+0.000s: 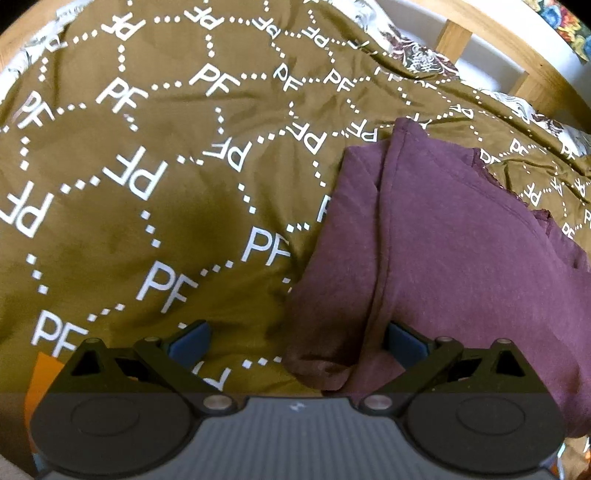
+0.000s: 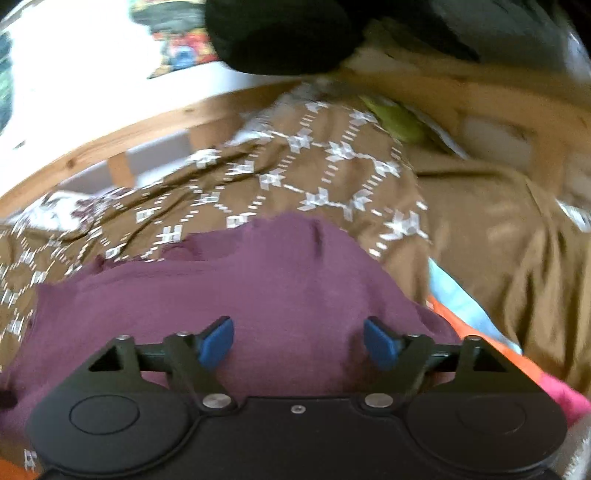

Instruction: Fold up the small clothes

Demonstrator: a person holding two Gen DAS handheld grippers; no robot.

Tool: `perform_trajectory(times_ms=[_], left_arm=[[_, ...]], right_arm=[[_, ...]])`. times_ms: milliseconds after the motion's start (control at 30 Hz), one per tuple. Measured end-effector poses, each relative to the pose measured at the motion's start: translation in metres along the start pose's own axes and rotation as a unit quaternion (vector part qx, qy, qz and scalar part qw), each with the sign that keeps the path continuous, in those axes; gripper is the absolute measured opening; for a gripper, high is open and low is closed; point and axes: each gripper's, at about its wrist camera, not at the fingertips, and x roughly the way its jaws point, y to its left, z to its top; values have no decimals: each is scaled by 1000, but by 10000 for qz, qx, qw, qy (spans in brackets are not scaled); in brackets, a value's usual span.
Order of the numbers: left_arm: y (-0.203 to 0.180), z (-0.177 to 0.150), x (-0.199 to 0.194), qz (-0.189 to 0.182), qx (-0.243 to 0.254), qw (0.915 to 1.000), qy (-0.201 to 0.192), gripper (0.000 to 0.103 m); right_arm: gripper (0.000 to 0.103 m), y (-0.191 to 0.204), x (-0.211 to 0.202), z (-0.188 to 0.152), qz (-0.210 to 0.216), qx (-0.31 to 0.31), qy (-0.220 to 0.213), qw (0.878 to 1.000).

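Maroon garment [image 1: 461,240], part-folded on olive bedspread [image 1: 147,221]. My left tool [image 1: 297,341] and right tool [image 2: 298,343]: wide open, empty. Risk: pinching bedspread beside garment's edge, dragging folds loose.

The right wrist view is smeared with motion blur: the white print on the olive bedspread [image 2: 317,173] reads only as star-like blotches, though the left wrist view shows it as "PF". The maroon garment [image 1: 461,240] runs off the right edge in the left wrist view, its lower part hidden behind the left gripper [image 1: 297,345]. Above the garment in the right wrist view, a black mass [image 2: 280,33] is cut off at the top edge, and what it is cannot be told.
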Motion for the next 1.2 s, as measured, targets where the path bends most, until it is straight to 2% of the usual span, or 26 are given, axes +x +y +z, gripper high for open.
perform_trajectory(times_ms=[167, 500, 600, 633, 667, 700, 767, 800, 1033, 1200], left_arm=[[-1, 5, 10, 21, 23, 9999, 108, 103], [-13, 7, 17, 180, 376, 9991, 70, 103], [-11, 7, 17, 135, 329, 9993, 78, 103], [-11, 7, 17, 133, 330, 9993, 81, 103], [-11, 7, 17, 138, 337, 9993, 81, 103], [-11, 7, 17, 143, 347, 9993, 80, 103], [-12, 7, 17, 143, 363, 9992, 80, 103], [-12, 7, 16, 138, 364, 9992, 82, 103], [-8, 6, 14, 76, 317, 9994, 87, 103], [-8, 7, 14, 60, 290, 9995, 87, 103]], right_arm=[[90, 20, 8, -5, 234, -437, 72, 9987], [89, 23, 18, -4, 170, -452, 12, 9988], [79, 9, 26, 0, -2, -81, 130, 9999], [70, 7, 28, 0, -36, -1, 153, 9999], [56, 5, 29, 1, -62, 56, 171, 9998], [48, 4, 30, 2, -111, 36, 171, 9998], [8, 3, 32, 3, -234, -82, 159, 9996], [3, 1, 33, 3, -313, -81, 161, 9993], [2, -16, 22, 6, -622, 179, -90, 9979], [2, -20, 26, 4, -698, 301, 65, 9971]])
